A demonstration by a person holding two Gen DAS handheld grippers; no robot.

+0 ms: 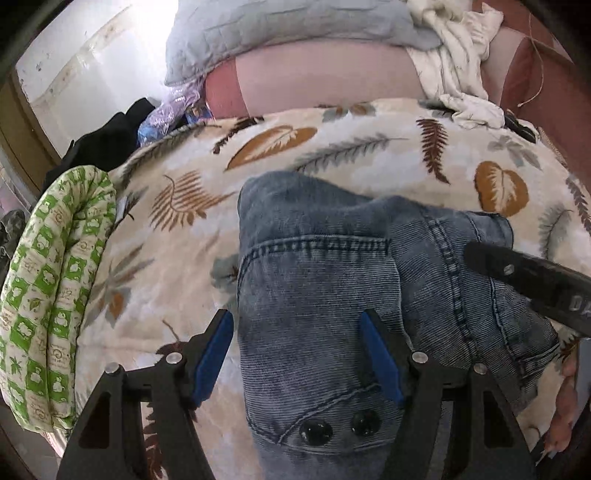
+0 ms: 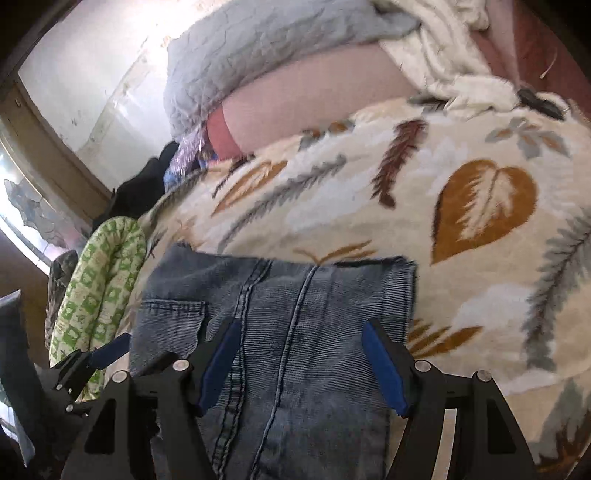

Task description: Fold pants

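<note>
Fleecy cream blanket point(image 1: 332, 155) printed with brown, ochre and grey leaves covers the bed, and the folded blue denim pants point(image 1: 317, 295) lie on it directly beneath and ahead of both sets of jaws. The left gripper point(image 1: 297, 356) hangs above the pocket area with its blue-padded jaws wide apart and nothing pressed between them; the right gripper point(image 2: 303, 363) hangs likewise over the seams, jaws wide and empty. Left of the jaws a green-and-white patterned quilted roll point(image 1: 55, 295) lies along the bed's edge. Beyond the jaws, past the blanket, sit a pink cushion point(image 1: 314, 81), a grey quilted pillow point(image 1: 277, 33) and crumpled white cloth point(image 1: 454, 55). A pale, stained wall point(image 1: 92, 66) rises far left.
</note>
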